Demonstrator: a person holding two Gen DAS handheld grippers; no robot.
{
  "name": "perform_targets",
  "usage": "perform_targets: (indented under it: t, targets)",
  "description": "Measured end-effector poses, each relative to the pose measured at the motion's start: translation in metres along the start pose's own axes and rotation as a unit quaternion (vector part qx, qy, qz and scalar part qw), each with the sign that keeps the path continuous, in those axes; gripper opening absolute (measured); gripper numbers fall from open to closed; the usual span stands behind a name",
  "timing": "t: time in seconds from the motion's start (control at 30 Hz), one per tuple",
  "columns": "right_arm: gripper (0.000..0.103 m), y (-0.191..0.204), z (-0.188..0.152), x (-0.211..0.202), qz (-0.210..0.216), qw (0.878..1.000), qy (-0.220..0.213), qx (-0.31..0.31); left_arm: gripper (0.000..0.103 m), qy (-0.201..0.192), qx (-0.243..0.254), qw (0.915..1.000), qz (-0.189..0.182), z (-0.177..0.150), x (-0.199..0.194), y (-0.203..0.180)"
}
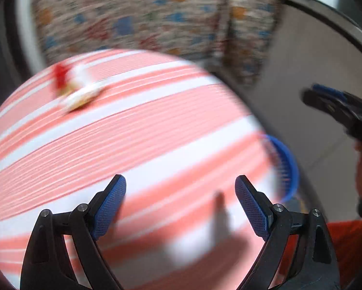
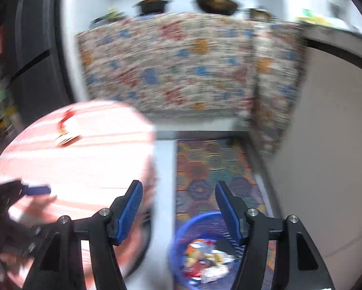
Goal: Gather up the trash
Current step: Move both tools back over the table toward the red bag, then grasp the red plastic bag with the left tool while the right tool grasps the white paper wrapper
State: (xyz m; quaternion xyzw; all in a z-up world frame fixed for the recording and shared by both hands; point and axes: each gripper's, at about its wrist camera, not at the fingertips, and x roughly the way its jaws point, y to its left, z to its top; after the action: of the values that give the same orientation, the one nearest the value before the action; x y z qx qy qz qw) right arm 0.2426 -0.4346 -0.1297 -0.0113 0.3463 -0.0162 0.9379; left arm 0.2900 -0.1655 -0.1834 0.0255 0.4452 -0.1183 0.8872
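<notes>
In the left wrist view, a round table [image 1: 132, 133] with a pink-and-white striped cloth fills most of the picture; toward its far left lies a blurred wrapper [image 1: 77, 89], red and white with a yellowish edge, alone on the cloth; nearer the camera the left gripper [image 1: 181, 203] hangs over the stripes with its blue-padded jaws spread wide and nothing between them; past the table's right edge the rim of a blue basket [image 1: 289, 169] shows low on the floor; further right the right gripper [image 1: 335, 106] appears, blurred, over a pale floor [image 1: 301, 77]; a patterned cloth [image 1: 137, 17] hangs across the back.

In the right wrist view, the left gripper [image 2: 35, 190] pokes in at the left edge over the striped table [image 2: 91, 164], with the same wrapper [image 2: 67, 130] well beyond it on the far side; in the middle the right gripper [image 2: 178, 210] has its jaws apart and empty; below and between them the blue basket [image 2: 181, 236] stands on a colourful hexagon mat [image 2: 205, 166], just beside the table, and holds a heap of crumpled wrappers [image 2: 210, 258]; the patterned cloth [image 2: 168, 65] drapes a counter behind, with dark pots [image 2: 217, 4] on top; to the right lies pale floor [image 2: 326, 145].
</notes>
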Motion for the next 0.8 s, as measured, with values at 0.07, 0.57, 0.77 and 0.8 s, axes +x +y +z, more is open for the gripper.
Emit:
perform_targets:
  t: [0.07,0.57,0.77,0.8]
  targets:
    - [0.064,0.040,0.001,0.012,0.038,0.999,0.014,-0.030,0.092,-0.001,-0.015,0.9995,0.029,-0.003,0.000,0.028]
    - [0.064,0.187,-0.010,0.099,0.096,0.979,0.117,-0.140,0.103,0.007,-0.062,0.9940,0.089,0.003,0.028,0.137]
    - [0.072,0.190,-0.010,0.106,0.098,0.983,0.099,-0.116,0.097,-0.002,-0.079,0.9953,0.057,0.035,0.022,0.158]
    - [0.072,0.191,-0.011,0.105,0.096,0.984,0.093,-0.114,0.097,-0.012,-0.085,0.9951,0.049,0.044,0.018,0.162]
